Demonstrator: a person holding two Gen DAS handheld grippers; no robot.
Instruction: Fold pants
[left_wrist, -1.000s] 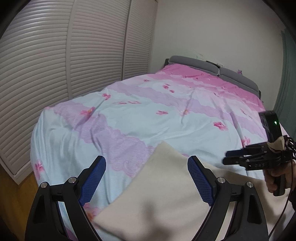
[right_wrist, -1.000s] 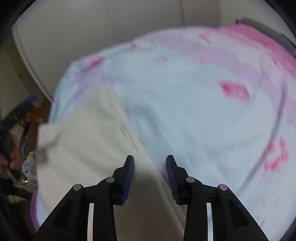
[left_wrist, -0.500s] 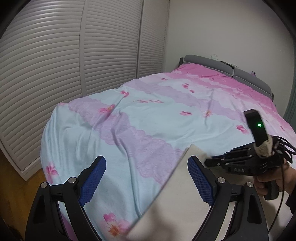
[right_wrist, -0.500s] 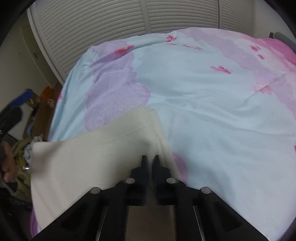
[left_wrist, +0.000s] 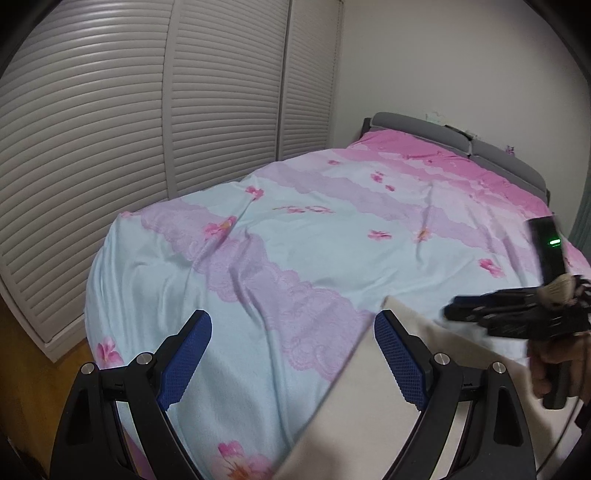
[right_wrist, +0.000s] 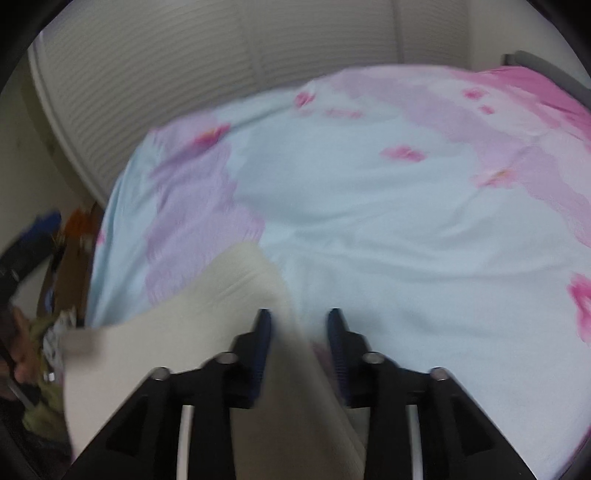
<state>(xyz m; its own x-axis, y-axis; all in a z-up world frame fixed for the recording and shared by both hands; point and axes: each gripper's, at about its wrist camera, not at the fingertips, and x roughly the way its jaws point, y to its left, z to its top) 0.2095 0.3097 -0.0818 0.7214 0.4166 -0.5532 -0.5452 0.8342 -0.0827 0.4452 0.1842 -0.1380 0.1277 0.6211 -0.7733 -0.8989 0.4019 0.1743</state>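
Note:
The cream pants (left_wrist: 369, 417) lie folded on the near end of the bed, at the lower right of the left wrist view. My left gripper (left_wrist: 293, 354) is open and empty, above the bedspread just left of the pants' edge. The pants also show in the right wrist view (right_wrist: 177, 350), which is blurred. My right gripper (right_wrist: 300, 332) is open with its jaws apart over the pants' right edge, holding nothing. It also shows at the right of the left wrist view (left_wrist: 458, 310), over the pants' far corner.
The bed (left_wrist: 332, 240) has a pale blue, lilac and pink flowered cover and a grey headboard (left_wrist: 461, 138). White louvred wardrobe doors (left_wrist: 147, 110) stand along its left side. Clutter (right_wrist: 55, 277) lies on the floor beside the bed's near corner.
My right gripper, shut half a second ago, has opened. My left gripper has shifted left, so the pants slid to the right of its view.

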